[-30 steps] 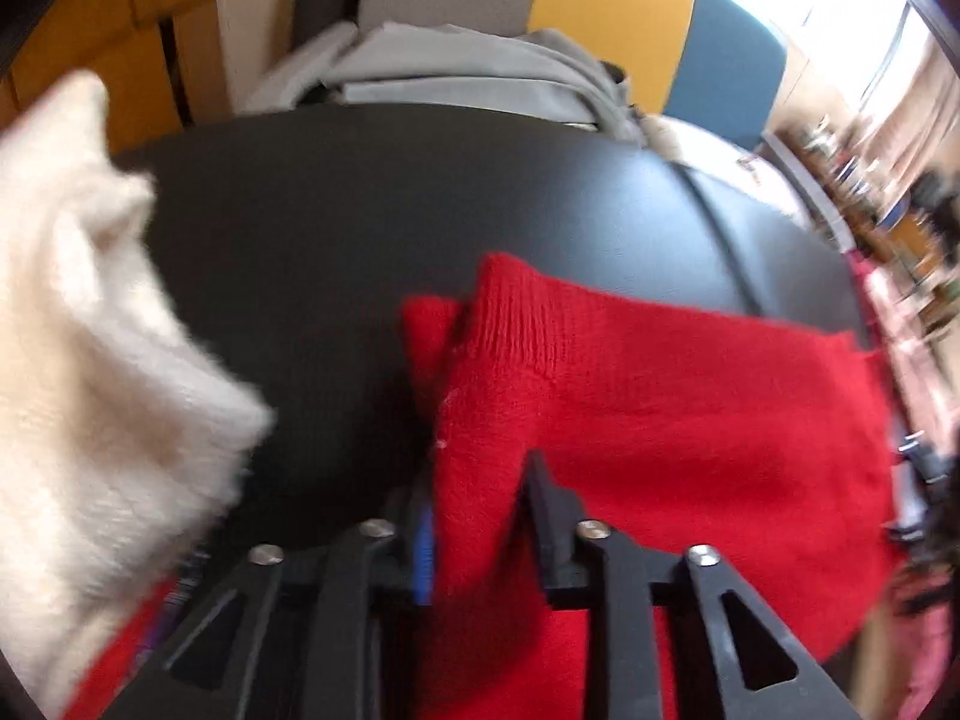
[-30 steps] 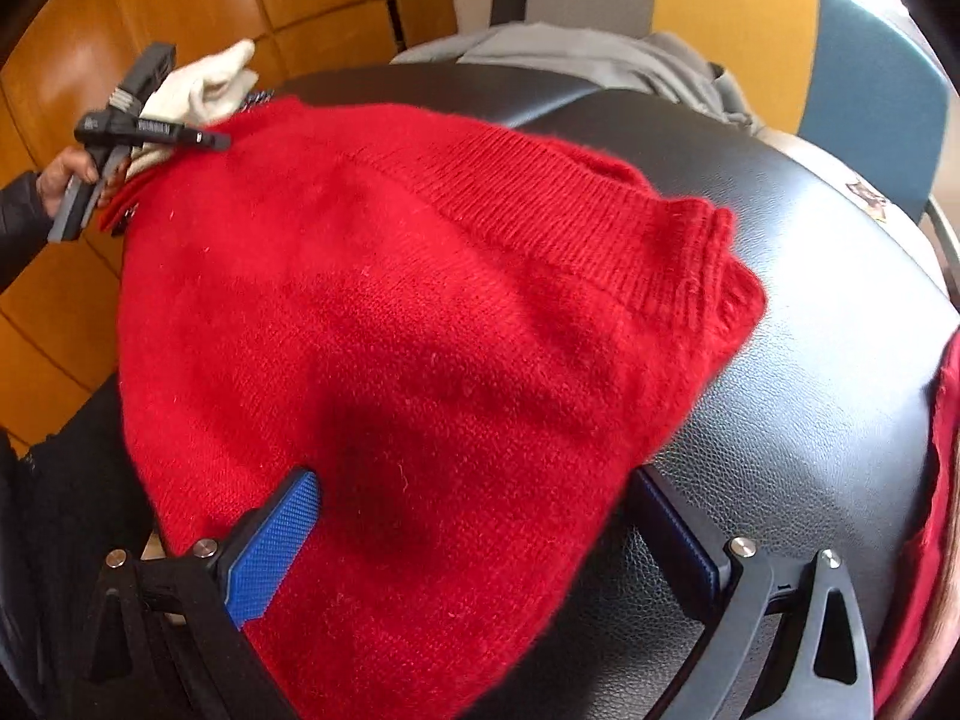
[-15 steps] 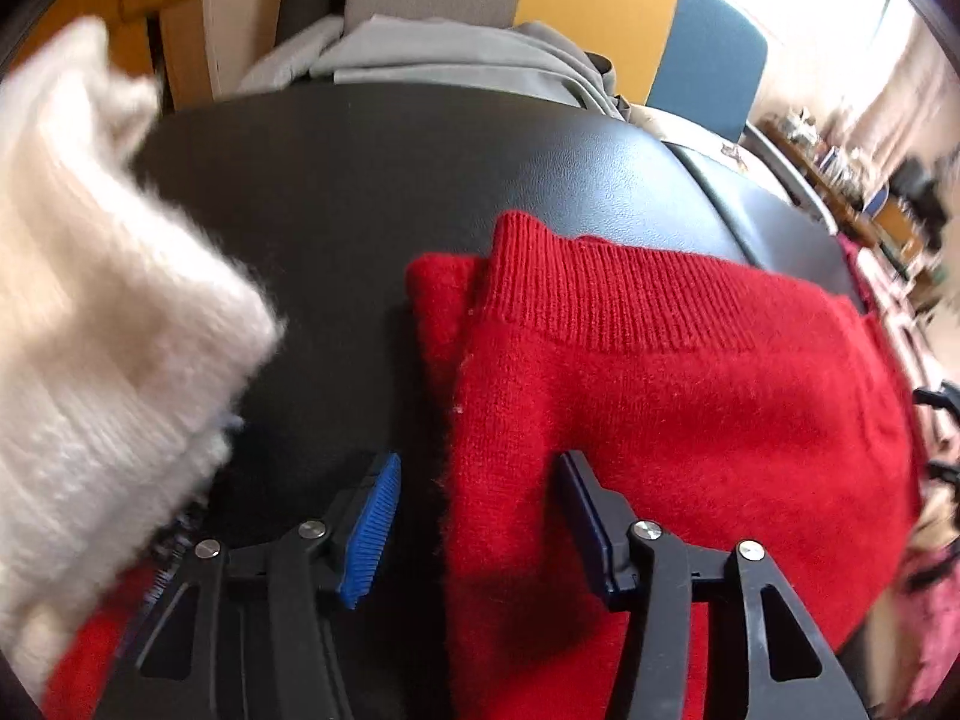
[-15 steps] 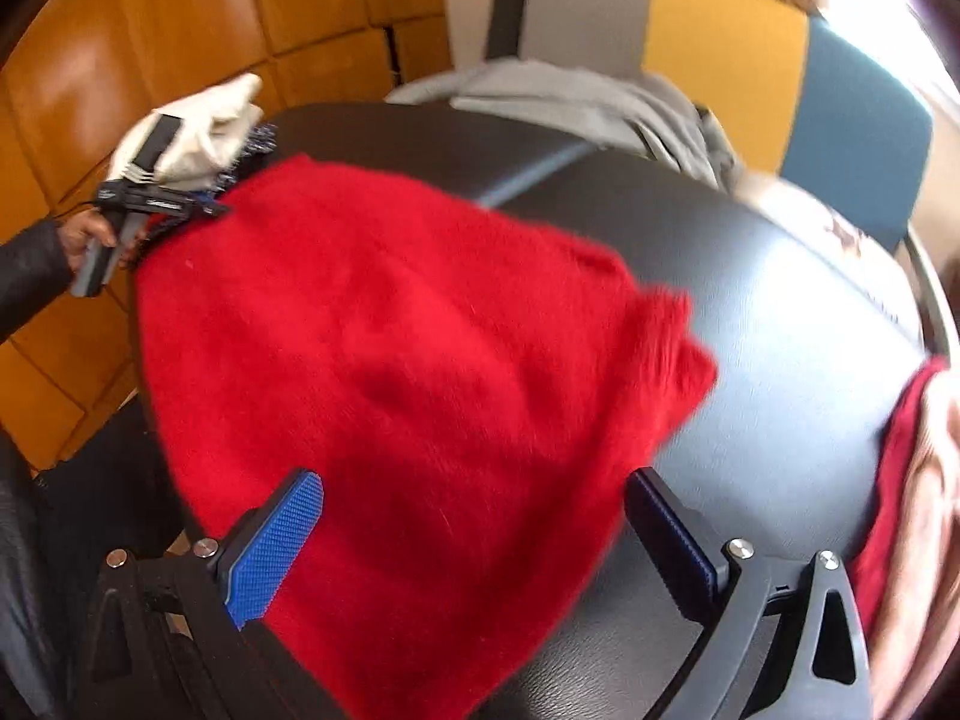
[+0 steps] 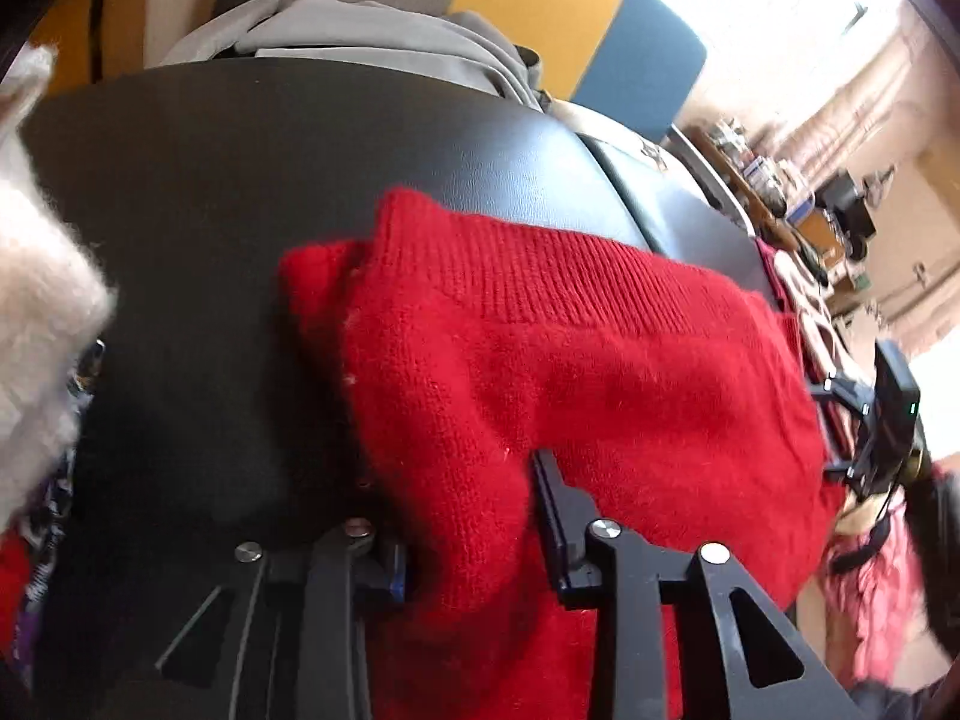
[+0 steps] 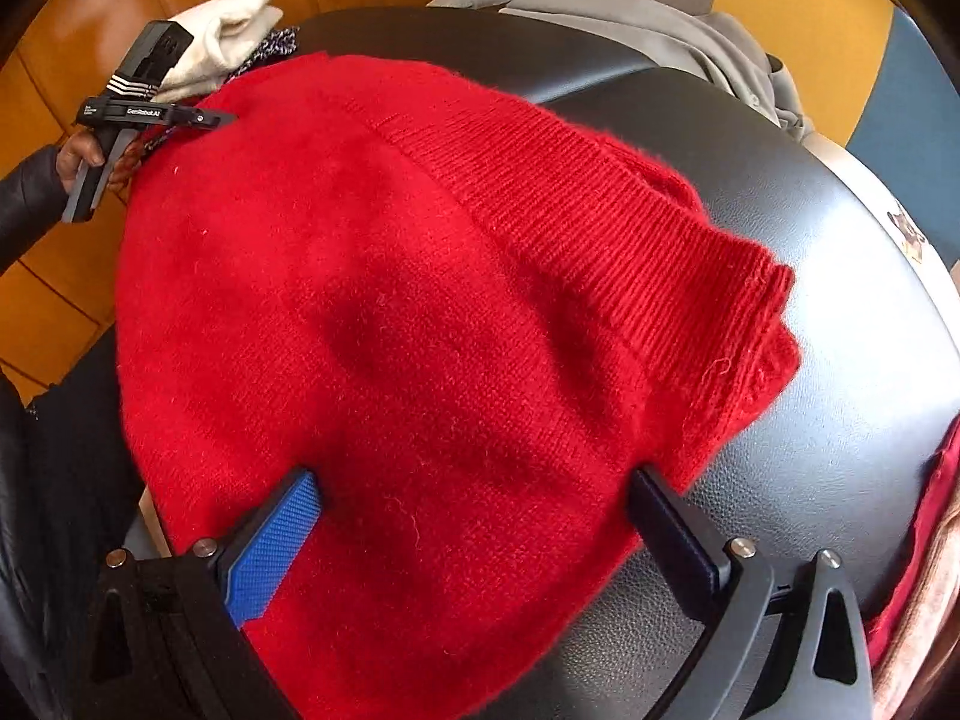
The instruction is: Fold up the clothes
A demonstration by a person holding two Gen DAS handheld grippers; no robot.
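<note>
The red sweater (image 6: 420,324) lies on the black counter (image 6: 840,276). Left gripper (image 5: 468,516) fingers are closing on its near-left edge, apparently pinching; right gripper (image 6: 474,516) fingers gape wide over its near-right edge.

A black, leather-textured padded surface (image 5: 252,192) fills the foreground. Past its far edge stands a chair back in grey, yellow and blue upholstered panels (image 5: 540,18), with a grey cloth (image 5: 372,45) heaped against it. Glossy orange wood wall panels (image 6: 72,18) rise at the left. At the far right, bright window light (image 5: 780,0) washes over a cluttered shelf (image 5: 774,192).
</note>
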